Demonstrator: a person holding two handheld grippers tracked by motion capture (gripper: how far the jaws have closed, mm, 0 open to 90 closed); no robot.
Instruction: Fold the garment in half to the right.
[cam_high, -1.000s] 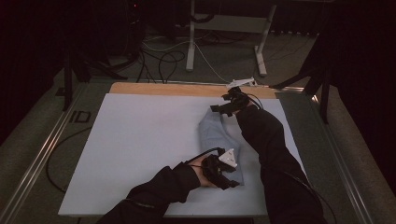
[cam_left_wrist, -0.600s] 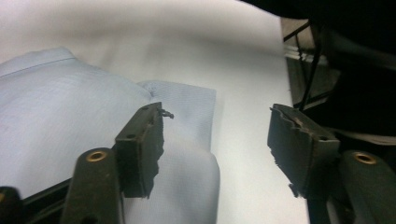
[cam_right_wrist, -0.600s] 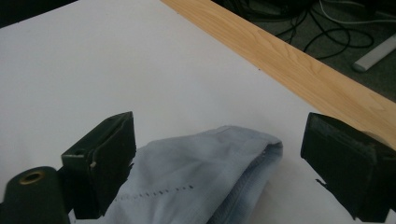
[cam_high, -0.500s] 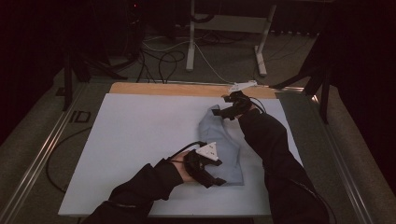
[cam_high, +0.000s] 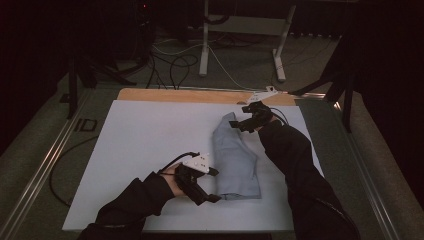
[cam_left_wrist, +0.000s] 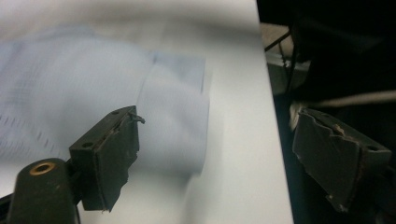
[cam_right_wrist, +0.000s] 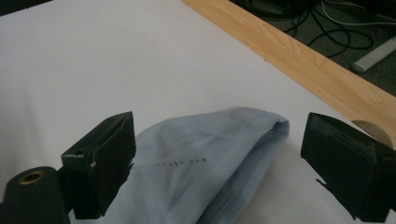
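A folded light-blue garment (cam_high: 234, 160) is laid on the white table sheet (cam_high: 145, 145), right of centre, running from the far right area down toward the near edge. It narrows to a rounded end at the far side; a squarer folded end lies at the near side.

The left gripper (cam_high: 209, 185) is held at the near end of the garment, just beside its left corner. Its jaws are seen wide apart in the left gripper view (cam_left_wrist: 215, 154), with nothing between the pads. One pad sits over the cloth (cam_left_wrist: 93, 107), the other hangs past the sheet edge over the dark surround. That view is motion-blurred, so contact with the cloth cannot be told.

The right gripper (cam_high: 245, 120) is held at the far end of the garment. In the right gripper view (cam_right_wrist: 219, 163) its jaws are spread apart, straddling the rounded cloth end (cam_right_wrist: 205, 158), which lies flat between them unclamped. A line of stitching is visible on the fabric.

A strip of bare wooden tabletop (cam_high: 185, 95) is exposed beyond the sheet's far edge. Cables (cam_high: 175, 65) and a white metal stand (cam_high: 240, 30) are seen on the floor behind the table. Both forearms are covered by dark sleeves (cam_high: 300, 165).
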